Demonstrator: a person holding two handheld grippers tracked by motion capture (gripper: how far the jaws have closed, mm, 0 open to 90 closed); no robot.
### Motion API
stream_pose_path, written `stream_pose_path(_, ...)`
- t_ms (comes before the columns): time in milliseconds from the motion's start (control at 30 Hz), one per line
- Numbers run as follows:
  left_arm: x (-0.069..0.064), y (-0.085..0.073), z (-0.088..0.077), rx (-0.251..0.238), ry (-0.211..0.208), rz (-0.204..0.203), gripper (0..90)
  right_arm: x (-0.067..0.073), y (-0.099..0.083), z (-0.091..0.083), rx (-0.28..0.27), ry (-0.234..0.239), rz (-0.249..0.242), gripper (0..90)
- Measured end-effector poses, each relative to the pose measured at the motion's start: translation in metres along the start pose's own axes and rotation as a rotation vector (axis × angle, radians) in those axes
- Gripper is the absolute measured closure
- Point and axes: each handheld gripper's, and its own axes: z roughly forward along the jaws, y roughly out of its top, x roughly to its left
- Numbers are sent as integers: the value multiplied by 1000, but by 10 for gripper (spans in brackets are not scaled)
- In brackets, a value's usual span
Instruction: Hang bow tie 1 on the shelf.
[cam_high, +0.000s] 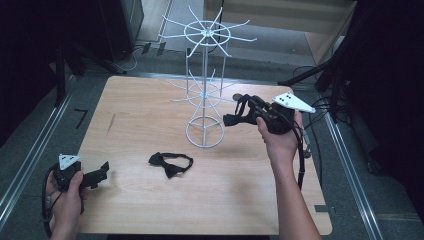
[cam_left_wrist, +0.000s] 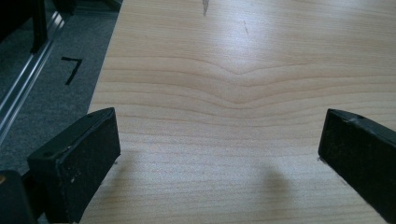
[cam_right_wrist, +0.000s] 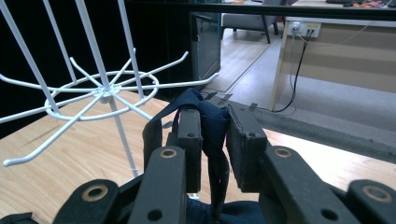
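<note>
Work surface: a light wooden table (cam_high: 150, 100) with rounded corners and visible grain, standing on grey carpeted floor (cam_high: 30, 150). A metal floor rail (cam_high: 37, 145) runs along the left side of the table, and a small black tape mark (cam_high: 80, 117) sits on the carpet between rail and table. Dark equipment and stands close in on both sides. Beyond the far edge the right gripper view shows a paler floor, a wooden counter (cam_right_wrist: 341, 56) with a wall socket and a dark cable hanging from it.

A white wire display rack (cam_high: 205, 75) stands upright on the far half of the table, with a round base and two tiers of radiating hooks.

Right gripper (cam_high: 234, 119): held above the table just to the right of the rack, at about the height of the lower tier. Its jaws are pressed together on a dark blue bow tie (cam_right_wrist: 212, 126); the fabric is pinched between the pads and a strap loops down in front. The tie appears clear of the hooks, though the angle makes this uncertain.

A second, black bow tie (cam_high: 170, 163) lies flat on the table, in front of the rack base and apart from it.

Left gripper (cam_high: 100, 175): resting low at the near left edge, jaws spread wide with bare wood between them.
</note>
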Motion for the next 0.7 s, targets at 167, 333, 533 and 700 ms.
stream_pose_path(167,0,0,0,-1,0,0,0,2,0,3,-6,26,-17,767)
stream_pose_path(333,0,0,0,-1,0,1,0,5,1,6,-1,37,-22,761)
stream_pose_path(533,0,0,0,-2,-1,0,0,7,2,7,8,46,-25,760)
stream_pose_path(700,0,0,0,-3,-1,1,0,7,1,11,21,40,-30,760)
